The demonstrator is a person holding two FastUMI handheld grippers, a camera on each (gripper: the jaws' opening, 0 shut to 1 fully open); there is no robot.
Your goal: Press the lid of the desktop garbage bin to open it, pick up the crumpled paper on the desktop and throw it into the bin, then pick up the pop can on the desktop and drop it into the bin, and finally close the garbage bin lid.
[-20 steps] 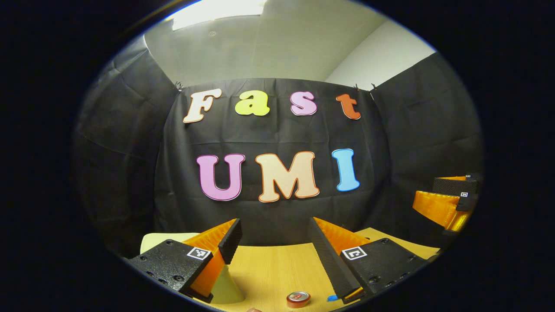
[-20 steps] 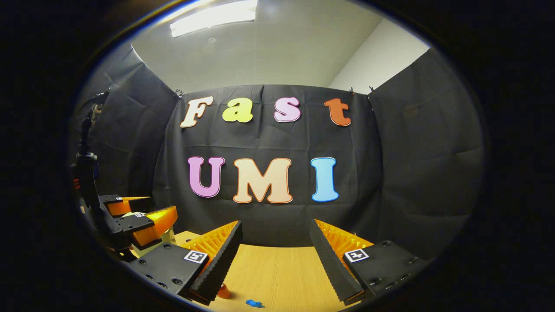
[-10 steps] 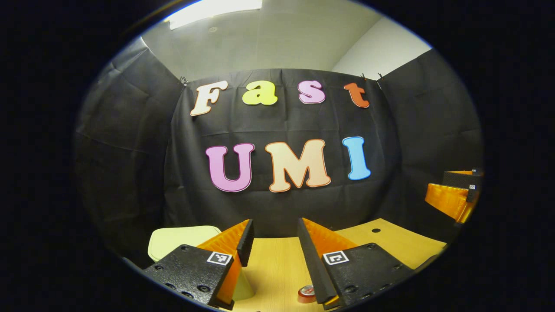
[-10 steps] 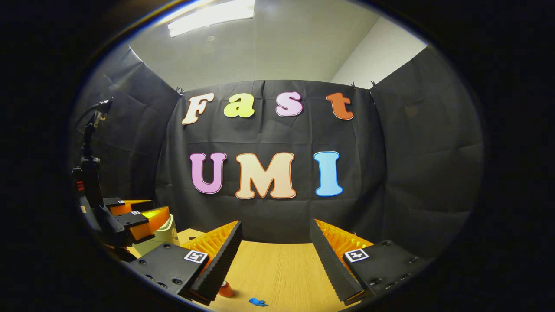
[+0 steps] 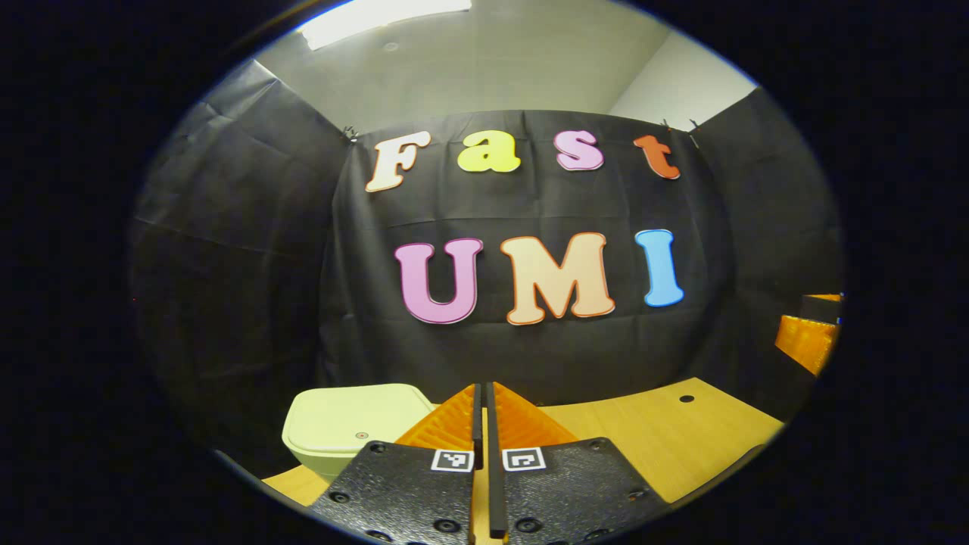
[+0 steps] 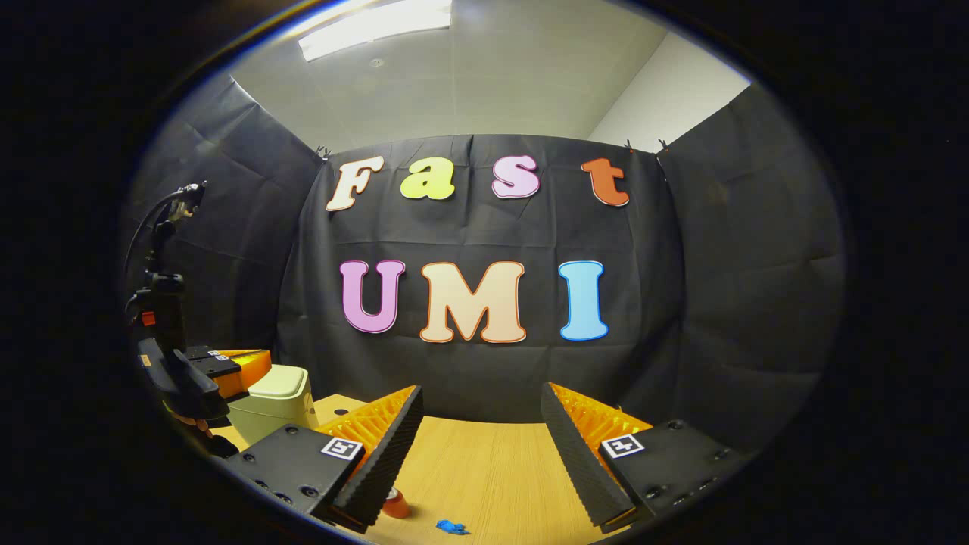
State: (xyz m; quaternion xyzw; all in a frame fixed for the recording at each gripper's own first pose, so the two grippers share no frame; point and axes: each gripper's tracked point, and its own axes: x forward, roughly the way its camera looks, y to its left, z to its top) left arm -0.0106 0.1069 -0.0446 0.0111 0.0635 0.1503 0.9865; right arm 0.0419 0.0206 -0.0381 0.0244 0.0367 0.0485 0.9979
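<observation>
Pressed together with nothing between them, the fingers of my left gripper (image 5: 482, 393) point over the wooden desk (image 5: 666, 439), with the pale garbage bin (image 5: 352, 424) just to their left, its lid down. My right gripper (image 6: 479, 424) has its fingers spread wide and empty above the desk; the pop can (image 6: 394, 504) peeks out beside its left finger, near a small blue scrap (image 6: 452, 526).

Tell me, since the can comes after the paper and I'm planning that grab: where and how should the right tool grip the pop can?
The pop can appears upright on the table, beside the right tool's finger; little else of it shows. Probably grip the round side wall at mid-height, coming in level from the near side with the open jaws straddling it. The curved wall suits opposing pads better than the rim.
</observation>
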